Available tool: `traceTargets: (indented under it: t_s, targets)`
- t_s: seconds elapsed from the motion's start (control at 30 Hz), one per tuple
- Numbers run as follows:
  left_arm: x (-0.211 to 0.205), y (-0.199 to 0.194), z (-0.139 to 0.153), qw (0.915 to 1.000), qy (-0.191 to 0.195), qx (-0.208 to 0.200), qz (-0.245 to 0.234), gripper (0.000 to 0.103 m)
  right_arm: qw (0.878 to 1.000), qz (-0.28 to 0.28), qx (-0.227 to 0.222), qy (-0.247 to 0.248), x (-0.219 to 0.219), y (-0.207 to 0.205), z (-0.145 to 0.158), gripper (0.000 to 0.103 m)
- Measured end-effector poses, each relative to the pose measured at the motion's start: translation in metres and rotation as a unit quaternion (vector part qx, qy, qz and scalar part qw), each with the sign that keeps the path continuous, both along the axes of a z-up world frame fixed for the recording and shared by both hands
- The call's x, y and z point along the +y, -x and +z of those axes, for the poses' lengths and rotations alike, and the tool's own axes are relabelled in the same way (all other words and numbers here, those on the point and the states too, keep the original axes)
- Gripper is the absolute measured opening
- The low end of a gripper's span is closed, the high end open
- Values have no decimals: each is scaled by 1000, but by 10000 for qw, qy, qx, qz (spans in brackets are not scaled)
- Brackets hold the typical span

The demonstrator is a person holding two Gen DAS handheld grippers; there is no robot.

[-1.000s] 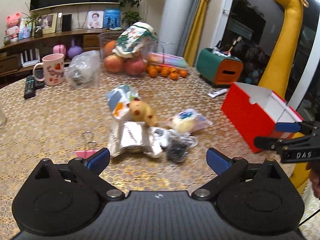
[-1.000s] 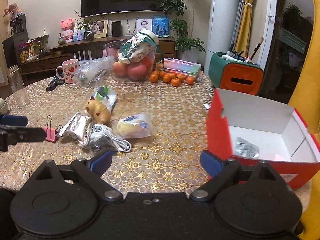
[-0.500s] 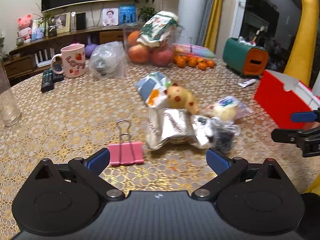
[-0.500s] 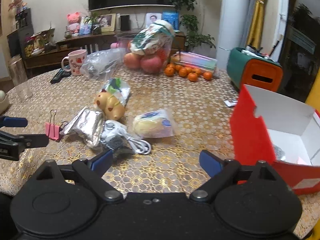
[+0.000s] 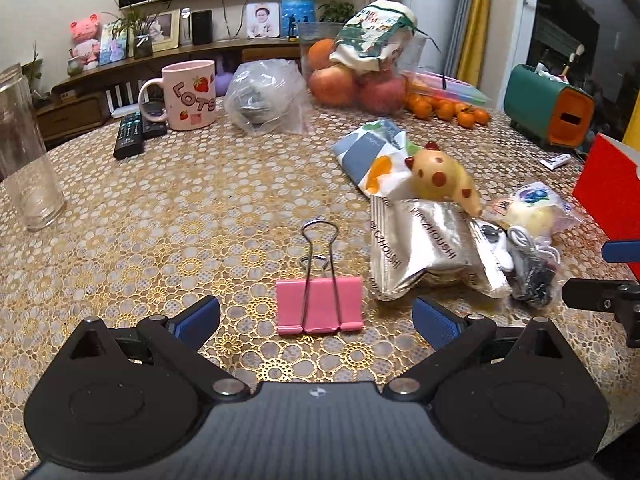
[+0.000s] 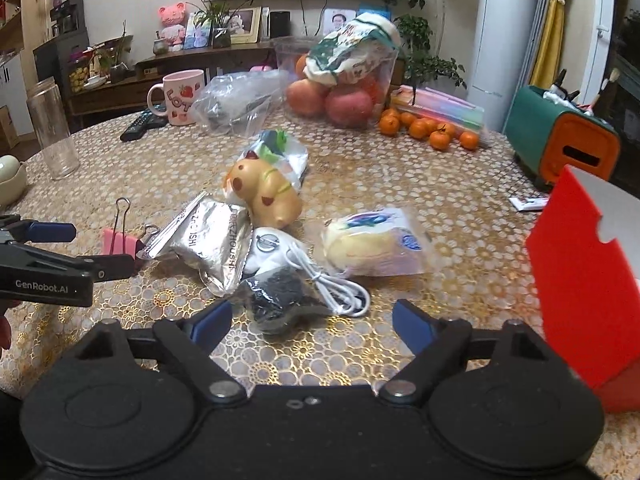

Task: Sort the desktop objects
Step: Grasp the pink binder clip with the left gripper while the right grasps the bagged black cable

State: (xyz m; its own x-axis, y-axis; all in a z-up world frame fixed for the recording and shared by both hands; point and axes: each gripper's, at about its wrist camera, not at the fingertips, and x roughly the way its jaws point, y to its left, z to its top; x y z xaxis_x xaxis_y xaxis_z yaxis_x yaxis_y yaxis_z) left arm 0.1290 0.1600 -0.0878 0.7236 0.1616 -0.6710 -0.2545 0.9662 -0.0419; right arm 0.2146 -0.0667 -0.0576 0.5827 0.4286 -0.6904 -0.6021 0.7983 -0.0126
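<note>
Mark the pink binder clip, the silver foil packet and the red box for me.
pink binder clip (image 5: 319, 305), left wrist view, on its pink body.
silver foil packet (image 5: 420, 246), left wrist view, on its flat printed face.
red box (image 6: 580, 304), right wrist view, on its outer red wall.

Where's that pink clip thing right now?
In the left wrist view, the pink binder clip lies flat on the table between the open left gripper's fingers, beside the silver packet.
</note>
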Motion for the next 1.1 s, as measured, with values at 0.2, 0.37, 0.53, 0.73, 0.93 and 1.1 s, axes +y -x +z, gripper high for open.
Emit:
traceTargets:
  t_s: [0.2,0.37,0.53,0.73,0.93,1.1]
  targets:
    - [3,-6,-6,10000,-30,24,35,102,9999,59,21,87,11,-4,-8,79]
    - [2,-8,-9,10000,-75,54,22,99,9999,87,30,114,18,-6,-11,76]
    - [5,-7,-12,10000,-17,77,-3,88,9998,127,35,180,23,-8,-14,68]
    - [8,-7,-14,10000,-14,52,-37,73,9996,131,61,230,27,-11,-18,62]
    - [4,-4,-12,9999,-1,-5,-147,50,9996,145,99,240,30,-10,-20,53]
    - [2,-3,-11,9999,3,15,-117,49,9996,145,69,250,31,-8,-19,48]
